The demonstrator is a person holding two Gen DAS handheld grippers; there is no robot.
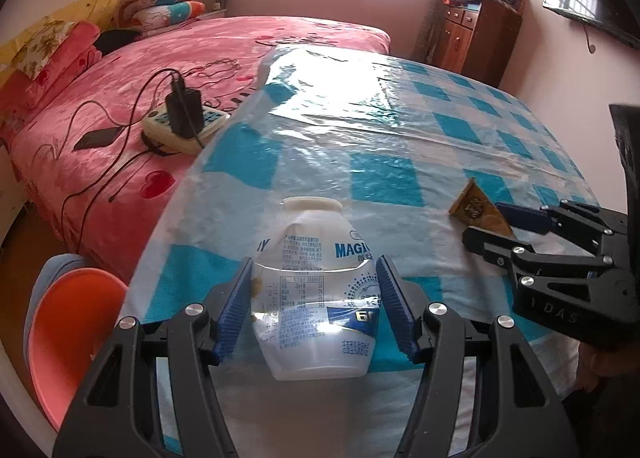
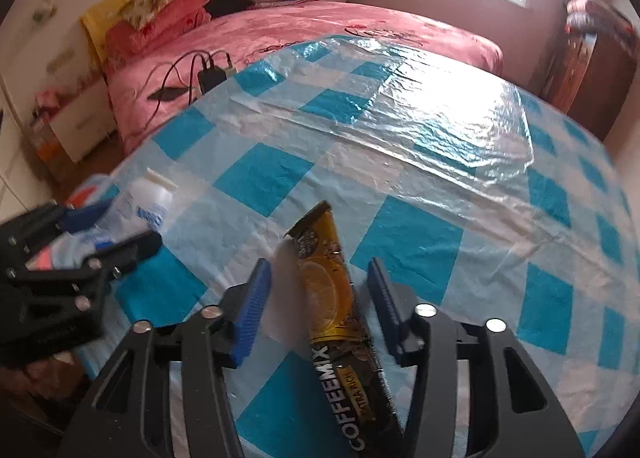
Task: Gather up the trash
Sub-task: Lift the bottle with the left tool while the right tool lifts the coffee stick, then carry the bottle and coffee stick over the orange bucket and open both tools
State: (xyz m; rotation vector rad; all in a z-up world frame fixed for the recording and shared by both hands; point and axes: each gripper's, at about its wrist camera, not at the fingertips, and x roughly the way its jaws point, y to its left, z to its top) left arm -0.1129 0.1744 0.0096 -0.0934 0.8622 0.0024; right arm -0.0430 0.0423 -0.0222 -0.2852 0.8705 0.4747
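While left hand-held gripper (image 1: 314, 306) clamps crushed bottle (image 1: 316, 290), right hand-held gripper (image 2: 316, 306) part-open around coffee sachet (image 2: 340, 314), checked tablecloth (image 2: 400, 185), bed (image 1: 160, 69) behind.

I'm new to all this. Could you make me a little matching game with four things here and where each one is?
Things: 1 white bottle; 2 coffee sachet; 3 power strip; 4 orange stool.
Places: A on the pink bed; B beside the table; C within the left gripper; D within the right gripper.
Pairs: 1-C; 2-D; 3-A; 4-B.
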